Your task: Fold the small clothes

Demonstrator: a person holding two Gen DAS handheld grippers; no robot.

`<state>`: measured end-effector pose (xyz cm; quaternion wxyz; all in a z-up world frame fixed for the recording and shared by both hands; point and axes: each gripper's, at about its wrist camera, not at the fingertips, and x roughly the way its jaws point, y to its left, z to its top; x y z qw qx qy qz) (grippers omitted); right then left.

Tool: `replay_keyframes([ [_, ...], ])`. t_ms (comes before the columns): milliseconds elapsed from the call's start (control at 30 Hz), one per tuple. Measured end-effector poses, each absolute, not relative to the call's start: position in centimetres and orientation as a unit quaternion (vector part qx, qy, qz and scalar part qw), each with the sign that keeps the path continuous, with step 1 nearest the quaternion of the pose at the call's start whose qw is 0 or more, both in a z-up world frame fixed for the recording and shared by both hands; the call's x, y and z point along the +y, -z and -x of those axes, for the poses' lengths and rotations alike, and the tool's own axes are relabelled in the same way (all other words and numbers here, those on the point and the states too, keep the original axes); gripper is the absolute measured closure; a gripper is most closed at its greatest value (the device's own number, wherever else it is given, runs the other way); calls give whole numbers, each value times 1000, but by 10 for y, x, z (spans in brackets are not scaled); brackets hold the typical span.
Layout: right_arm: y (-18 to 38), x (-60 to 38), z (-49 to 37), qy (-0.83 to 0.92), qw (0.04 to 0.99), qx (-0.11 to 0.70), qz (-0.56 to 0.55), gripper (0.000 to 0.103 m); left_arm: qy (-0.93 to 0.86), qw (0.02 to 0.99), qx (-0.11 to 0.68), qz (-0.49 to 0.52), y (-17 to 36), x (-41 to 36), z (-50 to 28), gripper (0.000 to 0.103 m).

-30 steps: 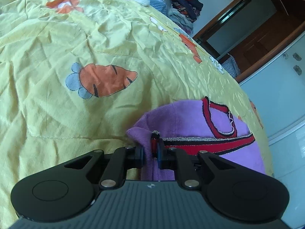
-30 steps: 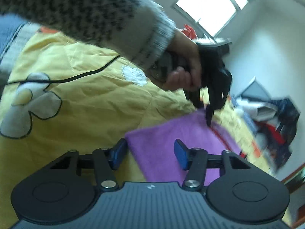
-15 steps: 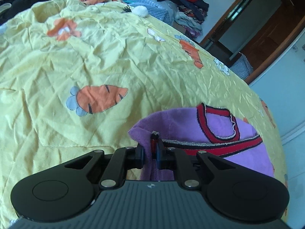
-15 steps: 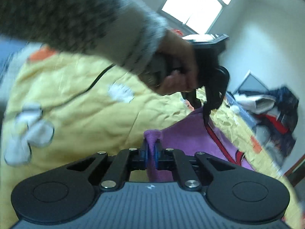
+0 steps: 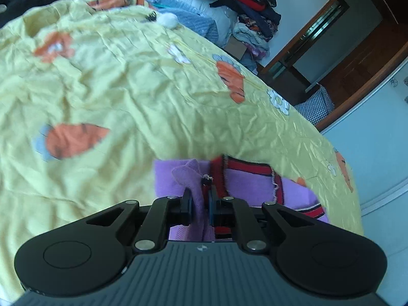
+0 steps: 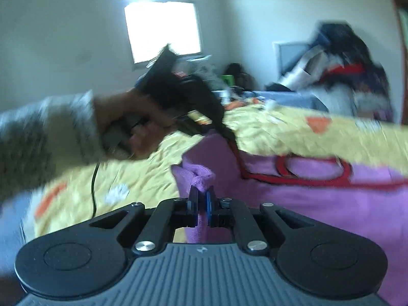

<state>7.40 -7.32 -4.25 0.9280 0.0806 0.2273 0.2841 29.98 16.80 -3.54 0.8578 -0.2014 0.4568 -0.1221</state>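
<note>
While both grippers pinch the purple top [image 5: 244,181], its gripped edge is raised off the yellow sheet [image 5: 122,81], the rest trailing on the sheet. Left gripper [image 5: 200,201] is clamped on a bunched corner beside the red trim [image 5: 244,164]. Right gripper [image 6: 201,204] has its jaws pressed together on another purple corner. A hand [image 6: 132,125] in a grey sleeve [image 6: 48,132] holds the left tool in the right view, blurred
</note>
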Motion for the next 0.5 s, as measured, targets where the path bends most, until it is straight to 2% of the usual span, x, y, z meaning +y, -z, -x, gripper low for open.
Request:
replay_keyframes([
  [367, 54, -173, -67, -241, 933, 210, -167, 98, 113, 831, 483, 250, 55, 81, -334, 91],
  [500, 57, -209, -63, -215, 937, 200, -190, 99, 115, 831, 490, 237, 58, 39, -347, 91],
])
